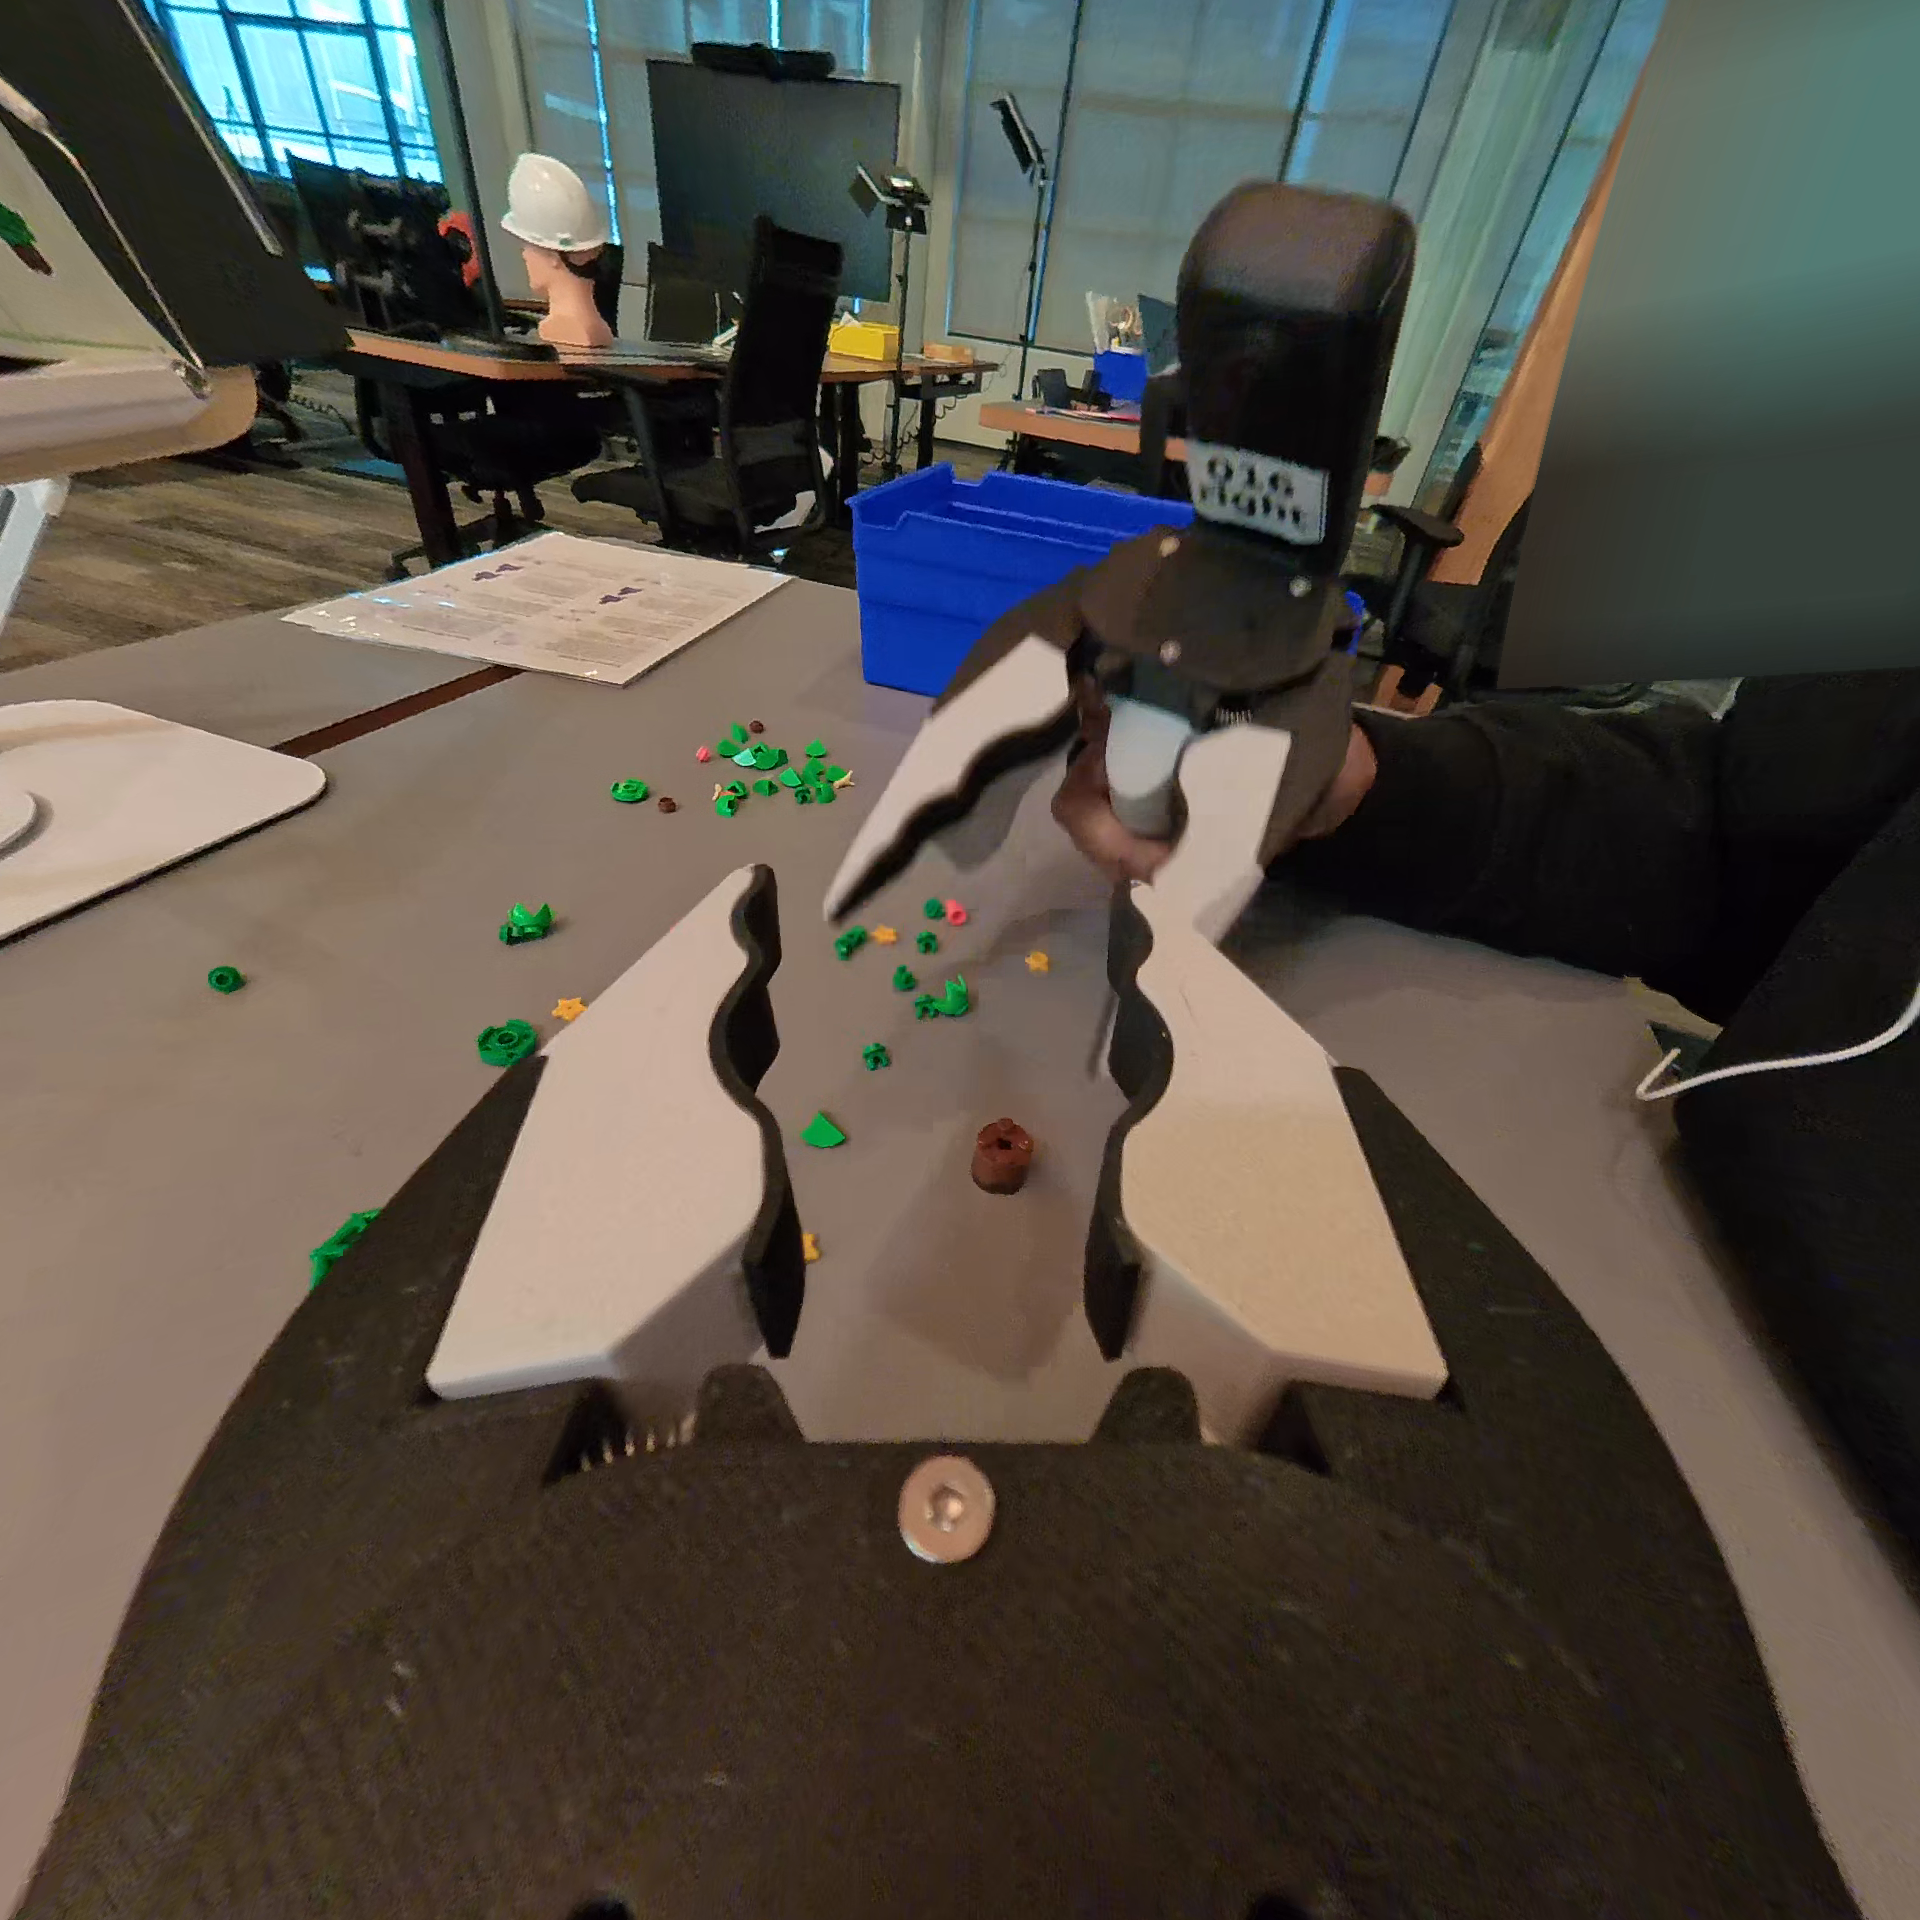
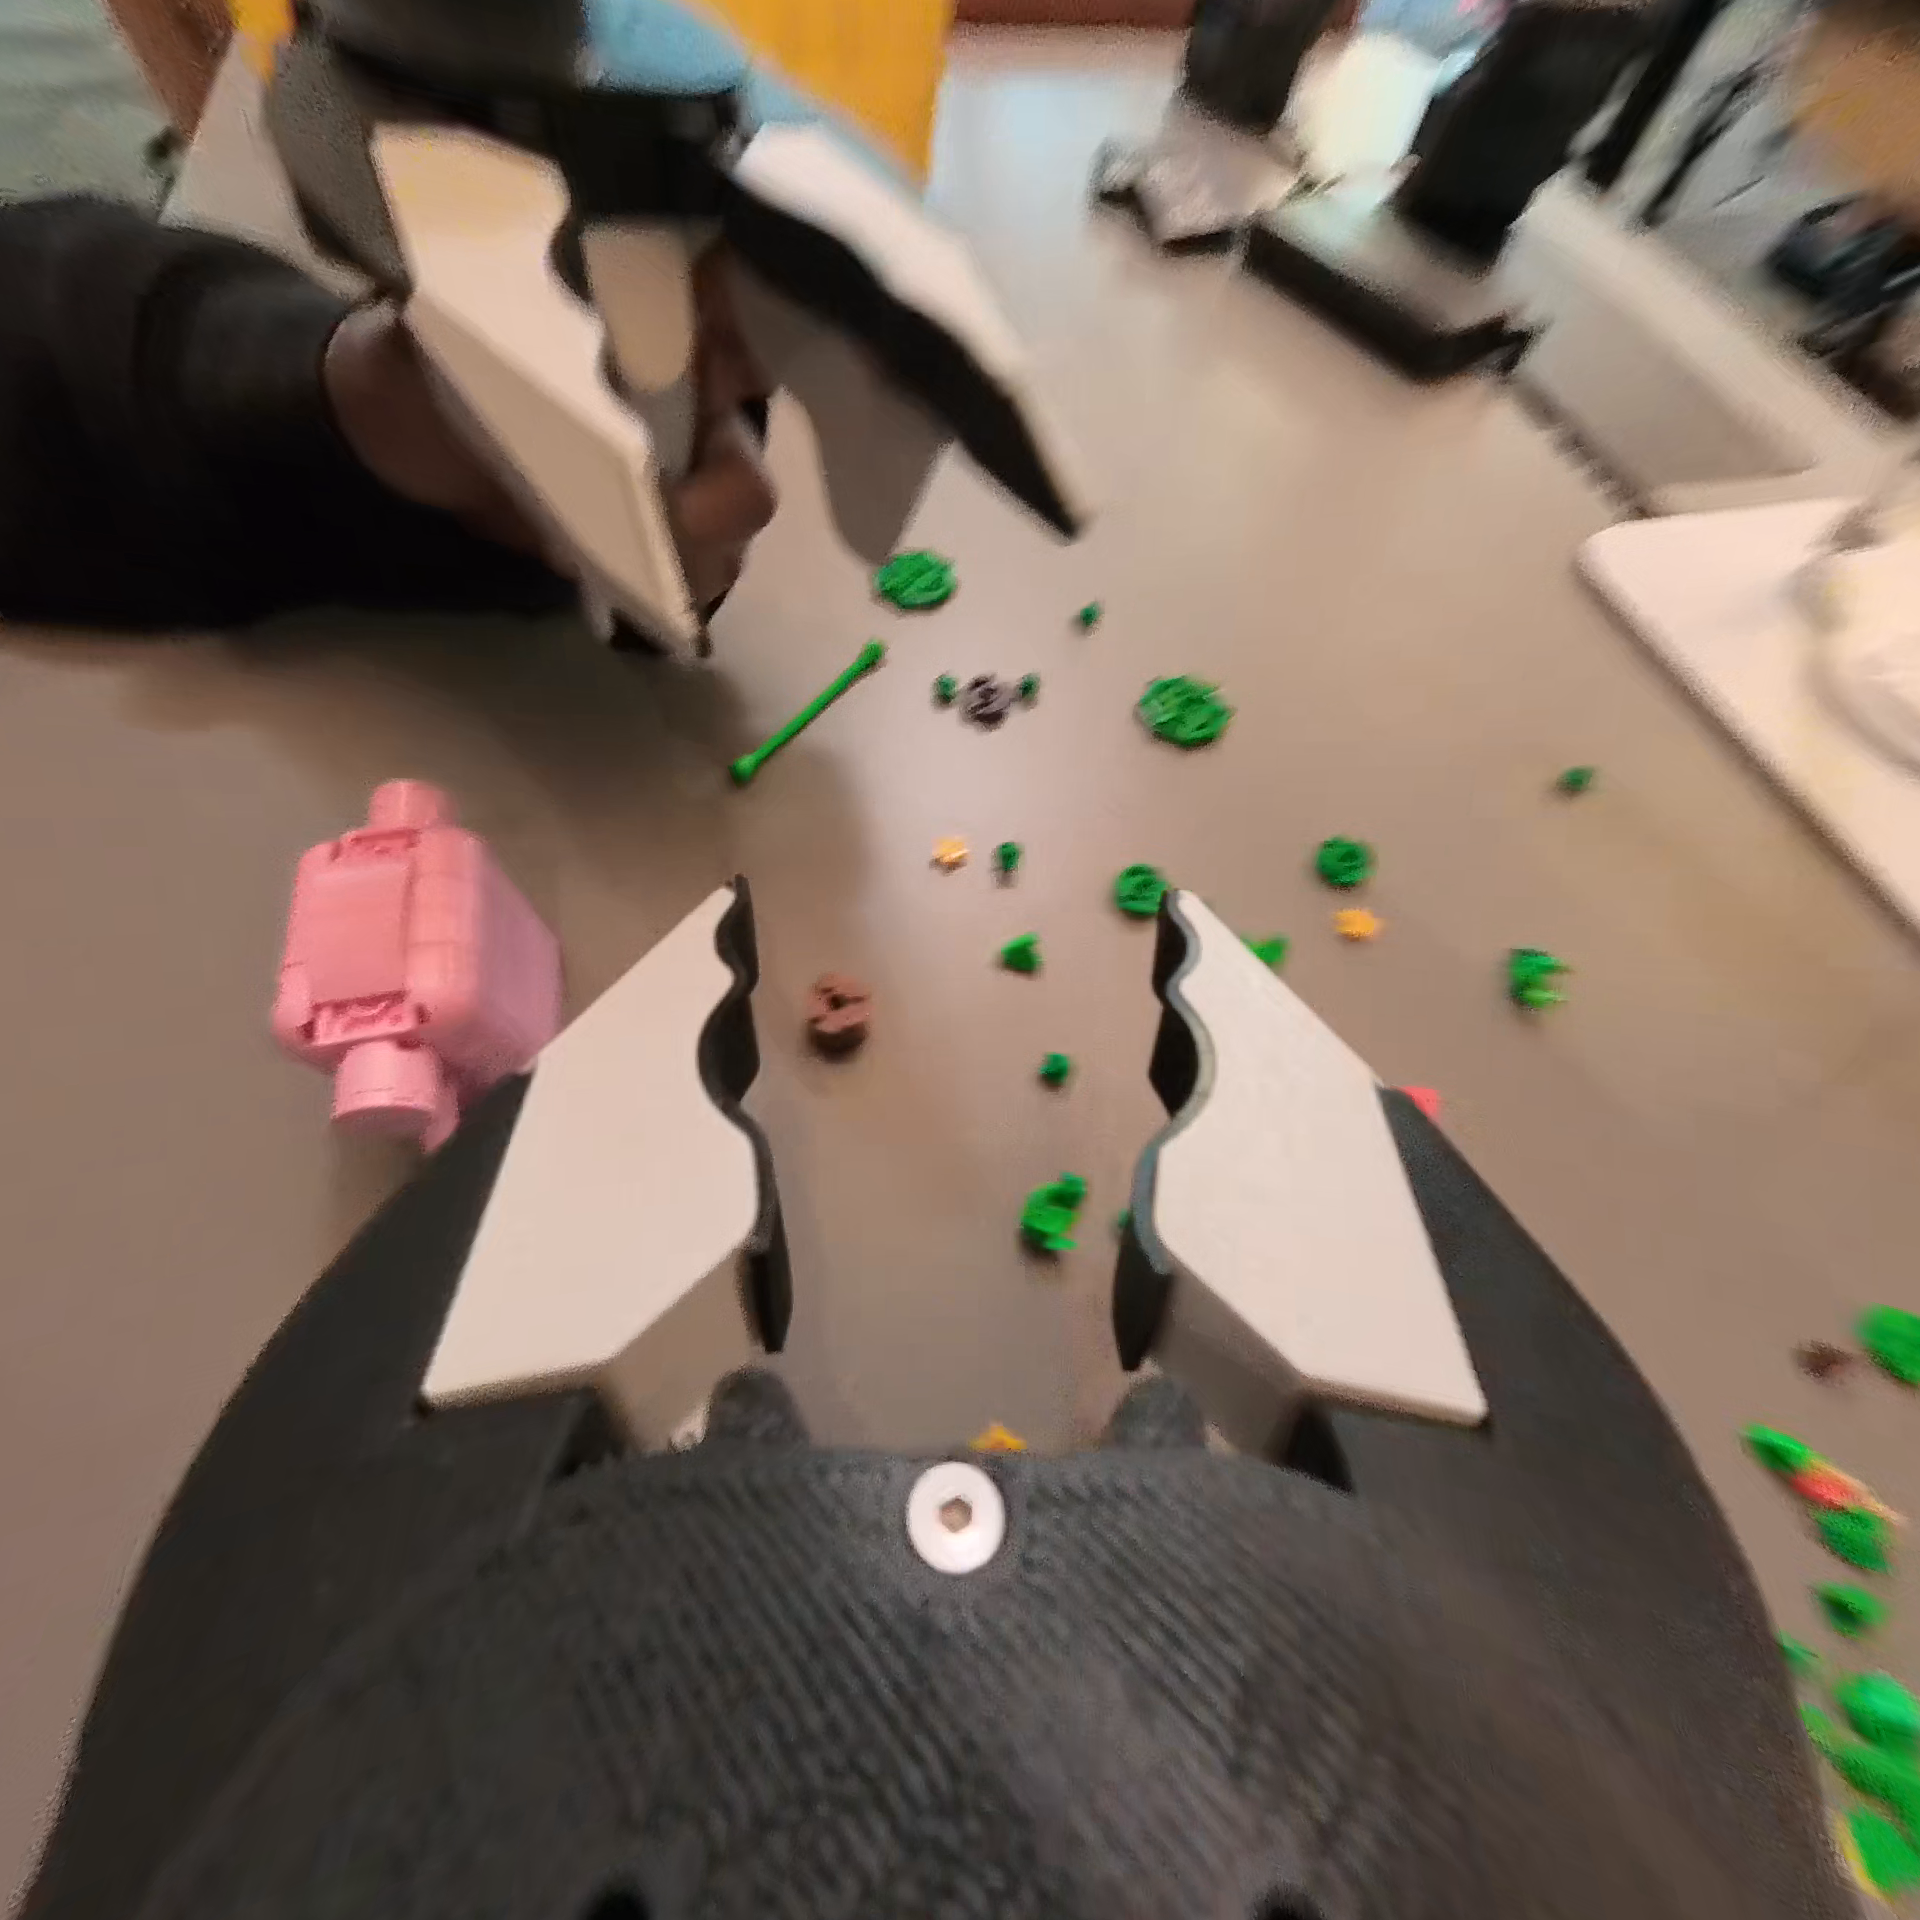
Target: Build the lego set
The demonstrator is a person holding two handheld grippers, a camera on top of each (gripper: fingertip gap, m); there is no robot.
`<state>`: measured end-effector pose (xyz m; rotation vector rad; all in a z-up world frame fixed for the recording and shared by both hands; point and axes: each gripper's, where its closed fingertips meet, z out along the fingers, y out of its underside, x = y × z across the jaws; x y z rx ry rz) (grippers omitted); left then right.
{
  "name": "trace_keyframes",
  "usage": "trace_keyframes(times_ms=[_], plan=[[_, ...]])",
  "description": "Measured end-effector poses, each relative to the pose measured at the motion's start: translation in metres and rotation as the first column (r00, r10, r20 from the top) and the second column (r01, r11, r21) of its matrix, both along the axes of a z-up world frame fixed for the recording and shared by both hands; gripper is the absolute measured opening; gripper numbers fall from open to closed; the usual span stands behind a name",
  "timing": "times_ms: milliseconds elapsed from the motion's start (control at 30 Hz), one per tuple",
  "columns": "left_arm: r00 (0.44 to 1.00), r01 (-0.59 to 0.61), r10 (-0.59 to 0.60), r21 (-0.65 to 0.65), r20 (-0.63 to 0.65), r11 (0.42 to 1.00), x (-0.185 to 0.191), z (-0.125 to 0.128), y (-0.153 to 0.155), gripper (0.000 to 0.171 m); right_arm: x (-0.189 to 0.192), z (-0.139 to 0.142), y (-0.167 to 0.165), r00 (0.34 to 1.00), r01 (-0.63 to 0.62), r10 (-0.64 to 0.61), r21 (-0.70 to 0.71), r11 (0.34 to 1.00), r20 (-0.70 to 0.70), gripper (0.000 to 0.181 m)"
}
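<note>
Small Lego pieces, mostly green [image 1: 774, 769], lie scattered on the grey table [image 1: 416, 831]. A brown round piece [image 1: 1003, 1153] stands between the fingers of my open, empty left gripper [image 1: 945, 894], beside a green wedge [image 1: 823, 1132]. My right gripper [image 1: 1023, 920] faces it from the far side, open and empty, just above the table. In the blurred right wrist view the right gripper [image 2: 956, 894] is open, with the brown piece [image 2: 836, 1018] near its left finger. A pink block-like figure [image 2: 405, 977] lies to its left. A green bar [image 2: 805, 717] lies near the left gripper [image 2: 868, 577].
A blue bin [image 1: 966, 582] stands at the table's far edge, with a printed sheet [image 1: 551, 603] to its left. A white flat stand base [image 1: 135, 790] lies at the left. A dark sleeve [image 1: 1558, 831] rests on the table at the right. Desks and chairs stand beyond. Some 5 centimetres of space lies between my two pairs of fingers. The green bar [image 2: 805, 717] sits 11 centimetres or so from the ends of my right fingers.
</note>
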<state>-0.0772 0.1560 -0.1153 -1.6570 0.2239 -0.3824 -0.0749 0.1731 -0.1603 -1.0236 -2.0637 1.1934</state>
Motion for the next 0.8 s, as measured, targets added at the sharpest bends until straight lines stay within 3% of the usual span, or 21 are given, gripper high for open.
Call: trace_keyframes(times_ms=[167,333,433,533,600,633,700,800], plan=[[1.000,-0.012,0.012,0.016,0.014,1.000,-0.003,0.006,-0.002,0.060,-0.001,0.052,0.101,0.924,0.314,-0.318,-0.053,0.948,-0.213,0.056],[0.999,-0.037,0.037,0.010,0.004,0.999,-0.007,0.005,-0.001,0.059,0.015,0.044,0.167,0.876,0.447,-0.454,-0.081,0.891,-0.162,0.040],[0.994,-0.107,0.107,0.007,-0.027,0.994,-0.023,0.007,-0.002,0.053,0.017,0.039,0.176,0.870,0.462,-0.473,-0.109,0.880,-0.136,0.038],[0.966,-0.249,0.251,0.040,-0.064,0.968,-0.061,0.023,-0.013,0.041,0.014,0.036,0.169,0.883,0.438,-0.455,-0.142,0.887,-0.114,0.037],[0.935,-0.344,0.349,0.074,-0.063,0.936,-0.091,0.032,-0.027,0.023,0.012,0.032,0.165,0.889,0.432,-0.445,-0.129,0.893,-0.106,0.037],[0.921,-0.378,0.383,0.072,-0.075,0.923,-0.104,0.029,-0.033,0.005,0.012,0.030,0.164,0.891,0.431,-0.442,-0.118,0.895,-0.105,0.037],[0.911,-0.404,0.402,-0.011,-0.096,0.914,-0.125,0.015,-0.041,0.000,0.010,0.027,0.161,0.894,0.426,-0.436,-0.105,0.899,-0.103,0.037],[0.957,-0.290,0.286,-0.130,-0.050,0.948,-0.123,-0.006,-0.045,0.001,0.008,0.023,0.156,0.901,0.414,-0.424,-0.107,0.904,-0.091,0.036]])
